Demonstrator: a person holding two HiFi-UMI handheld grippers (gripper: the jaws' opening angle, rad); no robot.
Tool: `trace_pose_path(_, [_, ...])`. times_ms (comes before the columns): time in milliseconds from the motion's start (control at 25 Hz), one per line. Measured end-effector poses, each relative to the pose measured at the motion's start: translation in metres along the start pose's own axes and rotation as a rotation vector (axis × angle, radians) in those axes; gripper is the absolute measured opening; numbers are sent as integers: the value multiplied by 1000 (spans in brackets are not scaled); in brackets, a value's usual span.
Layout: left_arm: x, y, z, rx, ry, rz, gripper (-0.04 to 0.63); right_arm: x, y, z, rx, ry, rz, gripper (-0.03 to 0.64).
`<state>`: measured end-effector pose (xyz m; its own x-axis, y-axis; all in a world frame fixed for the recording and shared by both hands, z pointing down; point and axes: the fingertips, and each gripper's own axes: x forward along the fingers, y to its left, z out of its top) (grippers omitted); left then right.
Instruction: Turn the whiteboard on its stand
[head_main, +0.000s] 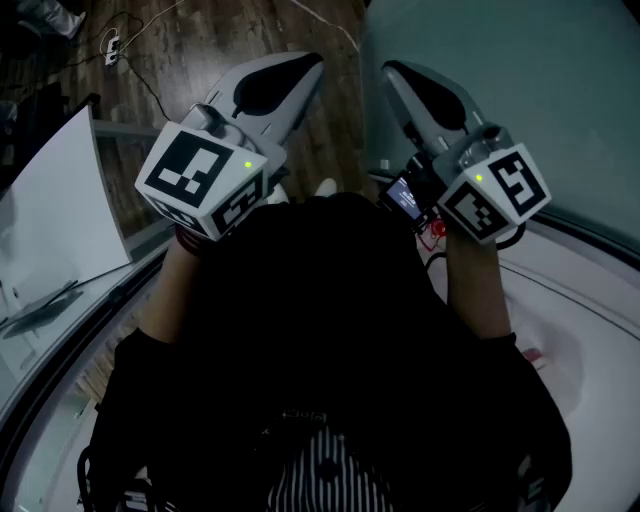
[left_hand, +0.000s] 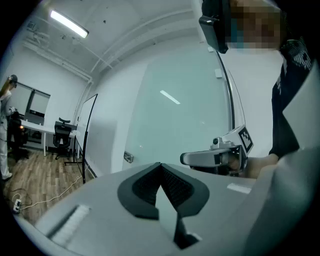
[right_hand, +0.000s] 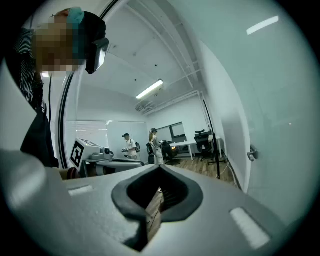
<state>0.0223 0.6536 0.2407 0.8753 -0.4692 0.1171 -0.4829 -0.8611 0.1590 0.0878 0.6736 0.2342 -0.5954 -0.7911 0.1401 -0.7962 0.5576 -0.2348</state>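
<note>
The left claw (left_hand: 160, 166) is closed tight with nothing in it, and so is the right claw (right_hand: 160, 169). The person holds them side by side at chest height. The whiteboard (left_hand: 88, 131) stands edge-on on the wood floor (left_hand: 40, 180), well apart from both claws, ahead and to the left.

The head camera looks steeply down from above and just behind both claws, close over the left gripper (head_main: 306, 62) and the right gripper (head_main: 392, 70), with wood floor (head_main: 190, 40) showing past their tips. Each claw's own camera sits right behind its jaws and faces forward along them, about level, so the jaws fill the lower frame. The left one catches the other claw off to its right, and the right one catches its partner off to its left. Both see the glass wall (left_hand: 175, 100) and its door handle (left_hand: 128, 157) ahead of the tips.
</note>
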Motion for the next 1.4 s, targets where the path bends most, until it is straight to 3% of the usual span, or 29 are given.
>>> trace_pose_path(320, [21, -8, 1, -31, -11, -8, 3, -9, -10, -8, 1, 41, 33, 2])
trace_pose_path(480, [31, -20, 4, -99, -62, -35, 2, -23, -21, -9, 17, 32, 33, 2])
trace_pose_path(680, [65, -32, -24, -41, 16, -30, 3, -35, -40, -31, -9, 42, 77, 2])
trace_pose_path(920, [78, -48, -37, -58, 51, -35, 3, -47, -60, -44, 16, 56, 81, 2])
trace_pose_path(1160, [82, -36, -34, -34, 59, -37, 3, -30, -65, -50, 25, 74, 92, 2])
trace_pose_path(1400, [90, 3, -31, -93, 26, -57, 3, 6, -65, -48, 52, 89, 110, 2])
